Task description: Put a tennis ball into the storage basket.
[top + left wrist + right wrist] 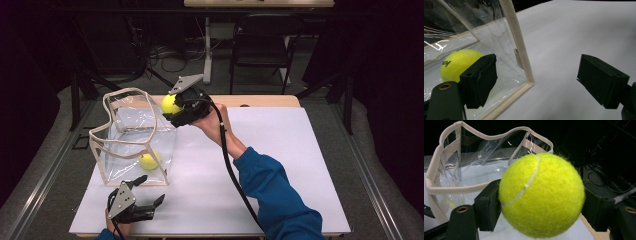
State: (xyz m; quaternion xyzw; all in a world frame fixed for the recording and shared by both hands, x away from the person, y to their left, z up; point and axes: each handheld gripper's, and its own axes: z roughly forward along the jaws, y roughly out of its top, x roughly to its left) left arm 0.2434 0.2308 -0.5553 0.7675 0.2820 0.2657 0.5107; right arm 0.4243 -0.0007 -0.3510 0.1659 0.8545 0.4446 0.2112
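Observation:
A clear plastic bag (131, 135) with a beige fabric rim stands open on the left of the white table. One yellow tennis ball (149, 161) lies inside it near the front corner, also visible through the plastic as the ball in the bag (456, 63). My right gripper (175, 107) is shut on a second tennis ball (169, 103) (541, 195), held in the air at the bag's far right rim (461, 188). My left gripper (147, 192) (537, 80) rests low near the table's front edge, open and holding nothing, just in front of the bag's corner (530, 82).
The white table top (280, 150) stretches to the right of the bag. A person's blue sleeve (280, 195) and the right gripper's black cable (232, 170) cross the middle. Behind the table stand a dark chair (262, 45) and a desk leg with loose floor cables.

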